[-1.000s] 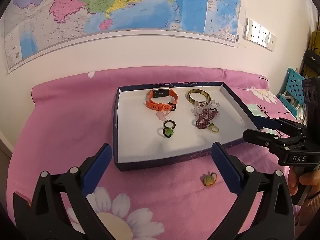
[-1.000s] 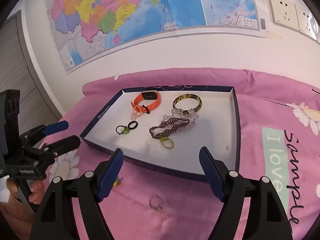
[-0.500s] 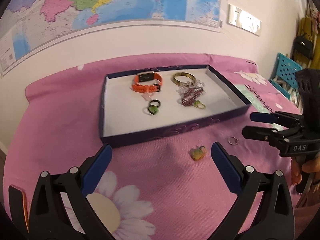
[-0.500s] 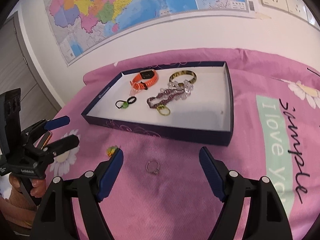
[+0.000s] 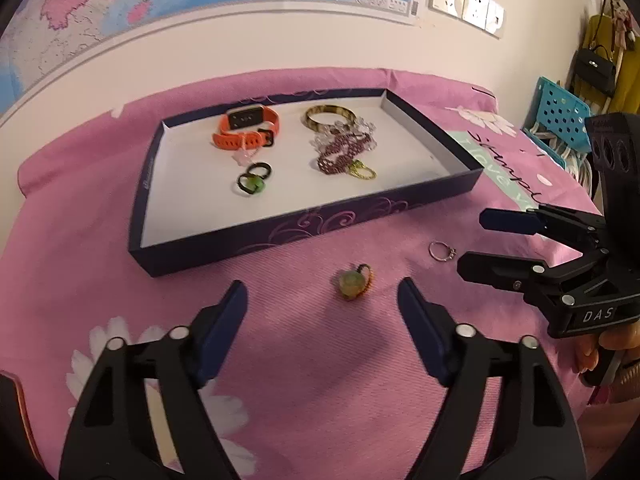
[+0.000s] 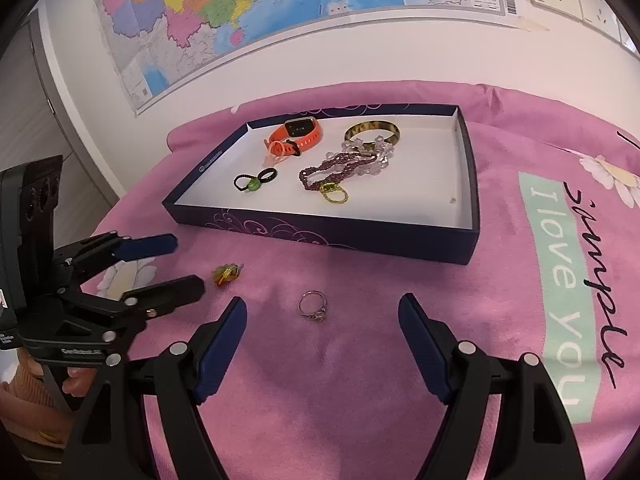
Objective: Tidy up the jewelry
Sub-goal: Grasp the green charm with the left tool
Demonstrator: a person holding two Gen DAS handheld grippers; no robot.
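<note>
Jaws of left gripper [image 5: 321, 302] and right gripper [image 6: 321, 318] gape wide, holding nothing.

I saw a warm, soft light over both pictures, bright enough to see small things. The left tool [image 5: 321, 304] threw a soft dark shadow on the pink cloth [image 5: 80, 216]; so did the right tool [image 6: 322, 318]. The map [image 6: 248, 12] bent like a bow, and the corners were black. The tool arms up close looked a bit blurry. The white wall [image 5: 248, 44] looked pinkish.
</note>
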